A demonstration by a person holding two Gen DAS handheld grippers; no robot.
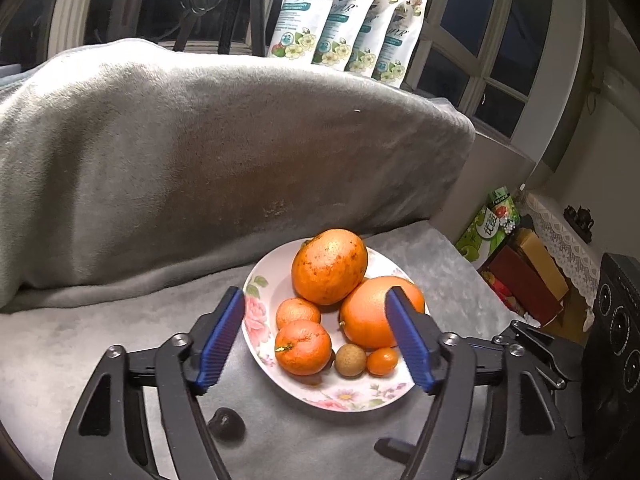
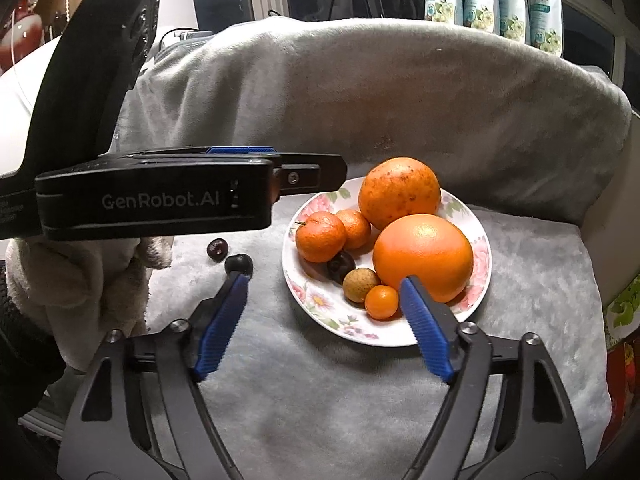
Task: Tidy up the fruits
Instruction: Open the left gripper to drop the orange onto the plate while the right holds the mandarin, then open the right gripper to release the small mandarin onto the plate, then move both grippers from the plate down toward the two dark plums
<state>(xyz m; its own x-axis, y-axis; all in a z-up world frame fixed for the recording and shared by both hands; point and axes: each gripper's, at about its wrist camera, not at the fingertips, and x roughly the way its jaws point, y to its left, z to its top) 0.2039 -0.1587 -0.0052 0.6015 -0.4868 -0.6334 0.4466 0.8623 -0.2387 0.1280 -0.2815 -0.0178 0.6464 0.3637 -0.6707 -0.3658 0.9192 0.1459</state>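
Observation:
A flowered white plate (image 1: 256,312) (image 2: 404,336) on the grey cloth holds two big oranges (image 1: 329,266) (image 2: 423,256), two mandarins (image 1: 303,347) (image 2: 320,237), a brown longan (image 1: 350,360) (image 2: 360,285), a small kumquat (image 1: 382,361) (image 2: 382,301) and a dark cherry (image 2: 341,266). Two dark cherries lie on the cloth left of the plate (image 2: 218,249) (image 2: 239,264); one shows in the left wrist view (image 1: 226,423). My left gripper (image 1: 316,332) is open and empty above the plate's near side. My right gripper (image 2: 324,312) is open and empty in front of the plate.
A grey blanket (image 1: 200,152) covers the sofa back behind the plate. Floral pouches (image 1: 344,20) stand on the sill. Boxes (image 1: 524,276) and a black speaker (image 1: 616,328) are at the right. The left gripper's body (image 2: 160,196) crosses the right wrist view.

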